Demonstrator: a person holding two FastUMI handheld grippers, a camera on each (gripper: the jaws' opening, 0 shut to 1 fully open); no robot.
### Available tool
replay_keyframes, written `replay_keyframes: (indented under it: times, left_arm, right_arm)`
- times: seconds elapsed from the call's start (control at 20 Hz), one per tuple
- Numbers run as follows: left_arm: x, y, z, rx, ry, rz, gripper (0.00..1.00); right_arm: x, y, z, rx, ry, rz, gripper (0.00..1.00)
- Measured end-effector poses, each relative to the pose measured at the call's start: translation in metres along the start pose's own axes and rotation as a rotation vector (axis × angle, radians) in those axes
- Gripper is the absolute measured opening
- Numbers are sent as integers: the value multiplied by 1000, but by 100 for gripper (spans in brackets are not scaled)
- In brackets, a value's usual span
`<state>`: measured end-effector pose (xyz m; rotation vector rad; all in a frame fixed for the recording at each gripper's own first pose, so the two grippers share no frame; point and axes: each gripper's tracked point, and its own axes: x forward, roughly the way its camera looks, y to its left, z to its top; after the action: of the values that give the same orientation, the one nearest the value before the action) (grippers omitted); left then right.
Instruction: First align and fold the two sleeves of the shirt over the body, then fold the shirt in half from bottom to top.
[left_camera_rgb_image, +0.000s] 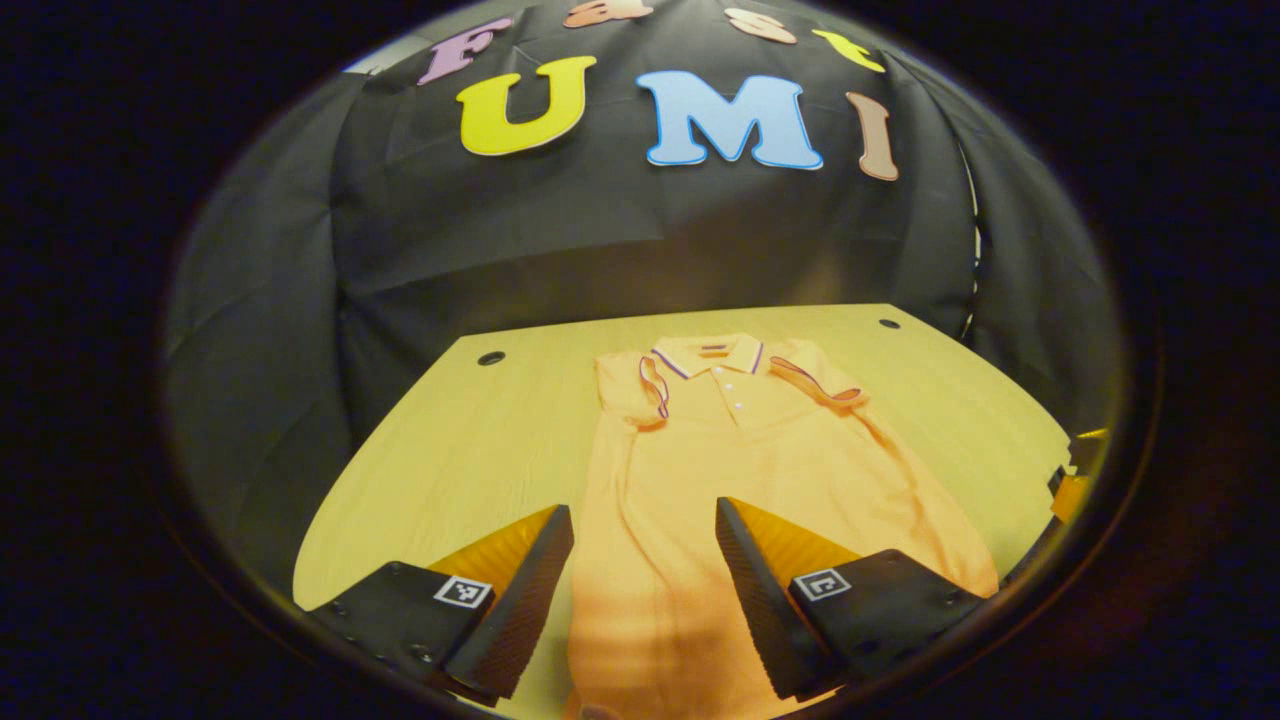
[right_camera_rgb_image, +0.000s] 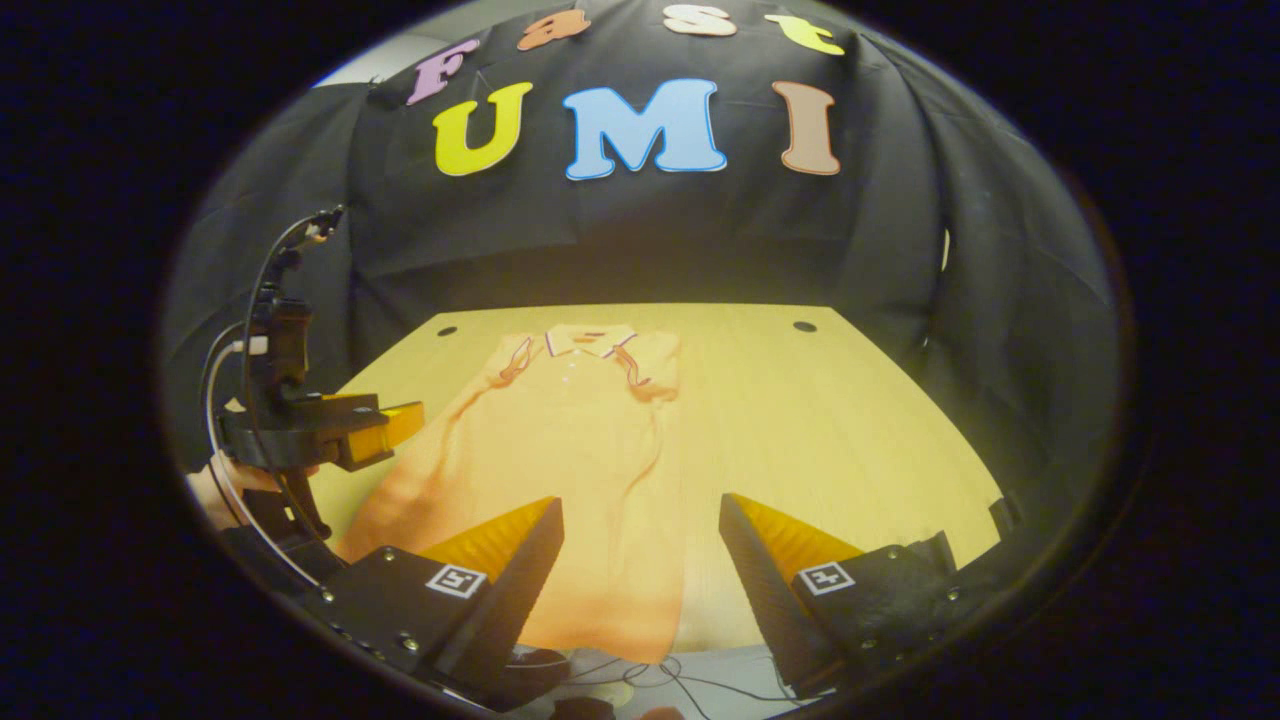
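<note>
An orange polo shirt (left_camera_rgb_image: 720, 470) lies flat on the wooden table (left_camera_rgb_image: 470, 440), collar at the far end, both short sleeves folded in over the chest. My left gripper (left_camera_rgb_image: 645, 525) hovers open above the shirt's lower half, nothing between its fingers. In the right gripper view the same shirt (right_camera_rgb_image: 580, 450) lies left of centre with its hem near the table's front edge. My right gripper (right_camera_rgb_image: 640, 520) stands open over the hem's right part, holding nothing. The left gripper (right_camera_rgb_image: 385, 425) also appears there at the left, held by a hand (right_camera_rgb_image: 215, 495).
Two small round holes (left_camera_rgb_image: 491, 358) (left_camera_rgb_image: 889, 324) mark the table's far corners. Bare wood stretches right of the shirt (right_camera_rgb_image: 850, 430). Cables (right_camera_rgb_image: 650, 680) lie below the table's front edge. Black cloth (left_camera_rgb_image: 600, 250) walls the booth behind.
</note>
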<state>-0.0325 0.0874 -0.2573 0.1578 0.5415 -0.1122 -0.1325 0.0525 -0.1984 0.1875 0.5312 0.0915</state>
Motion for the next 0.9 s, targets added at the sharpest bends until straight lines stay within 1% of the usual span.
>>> replay_keyframes:
  times: [0.1,0.2,0.3,0.4,0.45,0.5,0.6,0.65,0.7,0.9]
  left_arm:
    - [-20,2,-18,-4,12,-17,94]
    - [-38,3,-37,-13,23,-40,96]
    - [-50,12,-58,-8,54,-35,94]
    - [-60,17,-76,-23,82,-46,96]
    - [-64,20,-88,-31,104,-49,94]
    - [-67,23,-97,-36,116,-49,96]
    - [-71,31,-114,-45,146,-53,96]
    - [-72,33,-121,-48,160,-54,94]
    - [-74,33,-128,-47,171,-56,96]
    - [-83,41,-157,-23,211,-49,94]
  right_arm:
    - [1,-2,-15,15,28,-10,97]
    - [1,-3,-30,31,60,-23,97]
    - [1,-3,-47,35,99,-36,96]
    - [3,-1,-62,38,135,-46,98]
    - [5,-1,-71,41,159,-52,98]
    - [7,0,-78,45,174,-55,97]
    - [10,3,-88,44,199,-62,98]
    - [11,4,-93,43,212,-65,98]
    - [9,8,-96,44,228,-66,98]
    - [20,7,-112,54,270,-73,98]
